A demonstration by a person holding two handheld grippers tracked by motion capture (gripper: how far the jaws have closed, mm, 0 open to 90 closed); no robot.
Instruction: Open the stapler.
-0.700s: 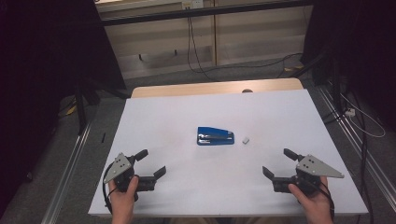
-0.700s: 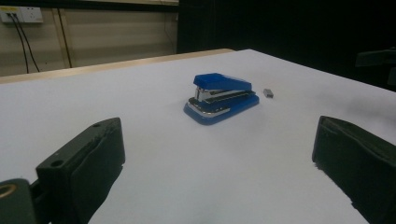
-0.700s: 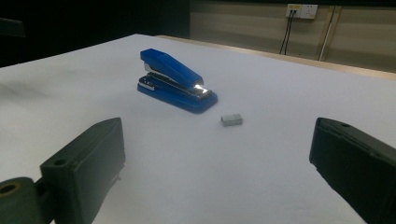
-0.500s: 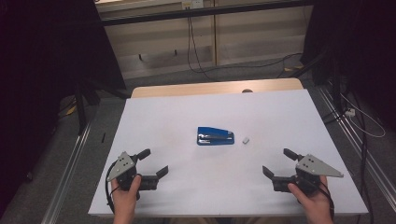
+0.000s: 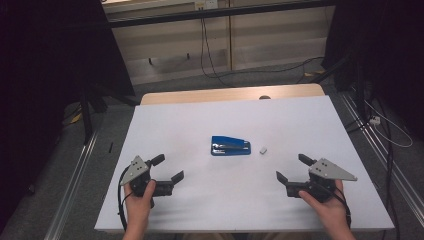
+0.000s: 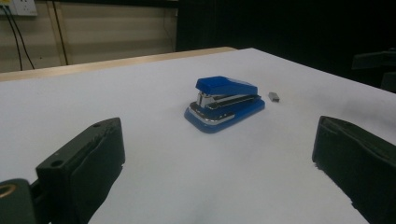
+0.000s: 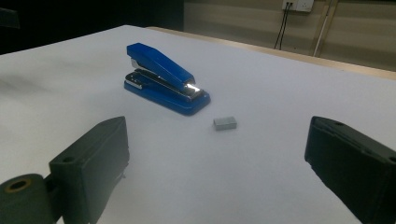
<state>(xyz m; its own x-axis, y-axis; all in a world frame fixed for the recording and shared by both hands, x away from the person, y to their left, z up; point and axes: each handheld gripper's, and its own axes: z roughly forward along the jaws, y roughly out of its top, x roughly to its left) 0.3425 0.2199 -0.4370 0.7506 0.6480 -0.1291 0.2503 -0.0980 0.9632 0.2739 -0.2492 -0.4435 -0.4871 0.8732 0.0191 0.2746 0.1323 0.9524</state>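
A small blue stapler point(image 5: 230, 146) lies in the middle of the white table point(image 5: 300, 115), also seen in the left gripper view point(image 6: 225, 103) and the right gripper view point(image 7: 166, 79). Just to its right rests a little grey block of staples point(image 5: 263, 149) point(image 6: 274, 96) point(image 7: 225, 122). My left gripper point(image 5: 167, 169) sits near the front left of the table, open with nothing between its jaws. My right gripper point(image 5: 295, 168) sits near the front right, also open and empty. Both point toward the stapler from a distance.
A bare wooden strip point(image 5: 225, 93) runs along the table's far edge. Beyond it are a pale wall and hanging cables point(image 5: 205, 40). Metal rails point(image 5: 75, 170) flank the table, and loose cables point(image 5: 385, 125) lie on the floor at the right.
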